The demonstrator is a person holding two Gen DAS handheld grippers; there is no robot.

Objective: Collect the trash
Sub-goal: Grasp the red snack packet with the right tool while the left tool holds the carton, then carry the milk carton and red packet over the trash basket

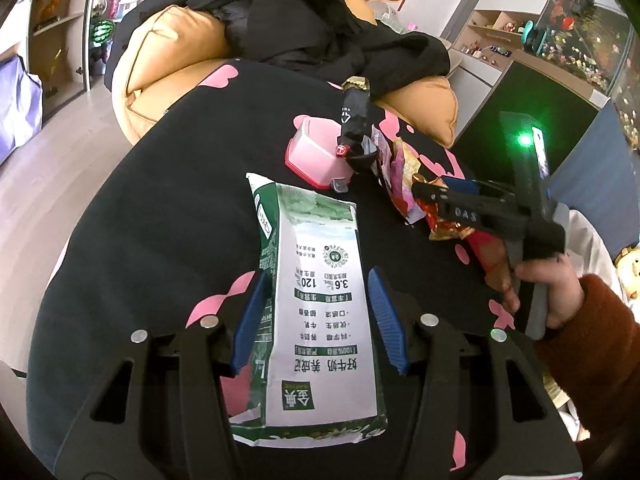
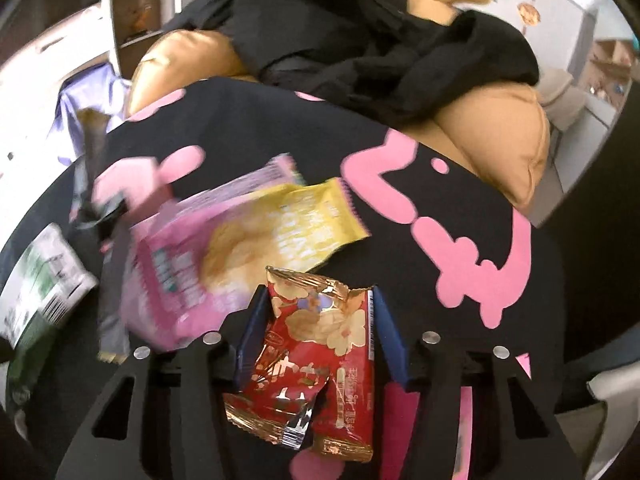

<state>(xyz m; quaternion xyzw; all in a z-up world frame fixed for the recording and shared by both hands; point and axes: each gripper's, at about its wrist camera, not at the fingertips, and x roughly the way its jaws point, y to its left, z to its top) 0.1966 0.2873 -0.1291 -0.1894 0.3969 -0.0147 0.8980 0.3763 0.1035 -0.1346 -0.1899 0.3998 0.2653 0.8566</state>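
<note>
holding a piece of trash in each claw, the person has both loads only lightly secured, and that is where slips could come from. the left gripper (image 1: 320, 320) has its blue pads on either side of the green-and-white milk carton (image 1: 316, 304), low centre of the left wrist view; the carton looks flattened and soft, so it could buckle and slide out if it is swung fast. the right gripper (image 2: 316, 340) pinches the red-and-gold snack wrapper (image 2: 312, 360) at the bottom centre of its own view; the foil is slick and torn at its lower end, so it may tear further or slip free.

more trash lies on the black cloth with pink shapes (image 2: 440, 208): a pink wrapper (image 2: 176, 272) and a yellow wrapper (image 2: 288, 224), overlapping in the centre left, both blurred. a pink hexagonal box (image 1: 316, 152) sits upper centre in the left view, with a dark crumpled wrapper (image 1: 354, 116) standing against it, apparently touching. the two grippers work near each other, so a careless reach could knock the box or scatter the loose wrappers. a heap of black clothing (image 1: 304, 32) over the tan cushions (image 1: 176, 40) fills the top of the frame. no bin is in view.
</note>
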